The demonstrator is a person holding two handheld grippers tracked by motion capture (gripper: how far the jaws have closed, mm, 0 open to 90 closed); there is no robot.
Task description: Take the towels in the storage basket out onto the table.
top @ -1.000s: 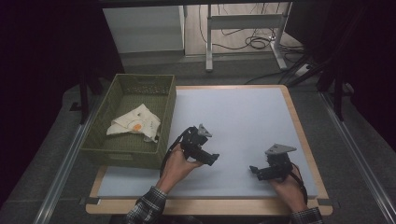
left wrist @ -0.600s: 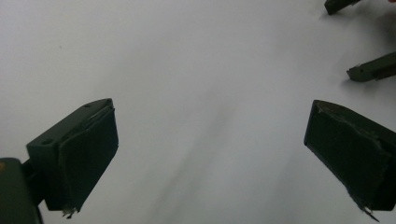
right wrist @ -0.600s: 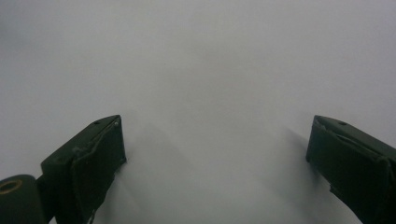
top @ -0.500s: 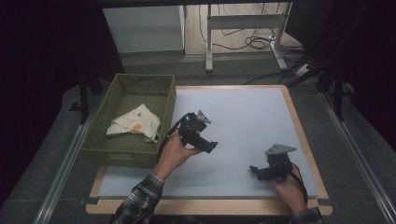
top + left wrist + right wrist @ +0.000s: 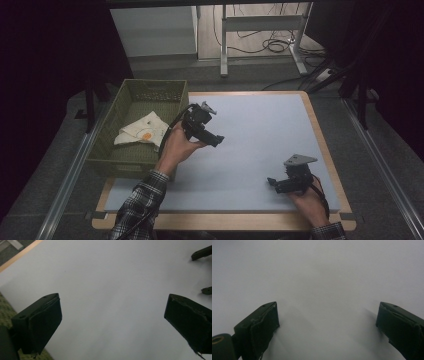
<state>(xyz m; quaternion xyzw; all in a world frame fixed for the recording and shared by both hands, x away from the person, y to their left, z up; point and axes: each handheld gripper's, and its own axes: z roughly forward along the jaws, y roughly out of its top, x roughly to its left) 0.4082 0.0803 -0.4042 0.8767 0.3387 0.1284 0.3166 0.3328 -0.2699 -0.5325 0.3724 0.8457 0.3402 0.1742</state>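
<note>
L gripper [image 5: 216, 141], jaws wide & empty, near basket [image 5: 131, 161] w/ cloth [image 5: 141, 131]; R gripper [image 5: 271, 183] wide too; could snag the rim.

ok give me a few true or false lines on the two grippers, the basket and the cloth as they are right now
1. The left gripper has its jaws spread apart with nothing between them. True.
2. The white cloth lies on the pale mat. False: it lies inside the green basket.
3. The right gripper is clamped on the cloth. False: it is open and empty, low over the mat near the front right corner.
4. The basket sits at the left edge of the table. True.
5. The left gripper is down inside the basket. False: it is held over the mat just right of the basket, jaws pointing away from it.
</note>
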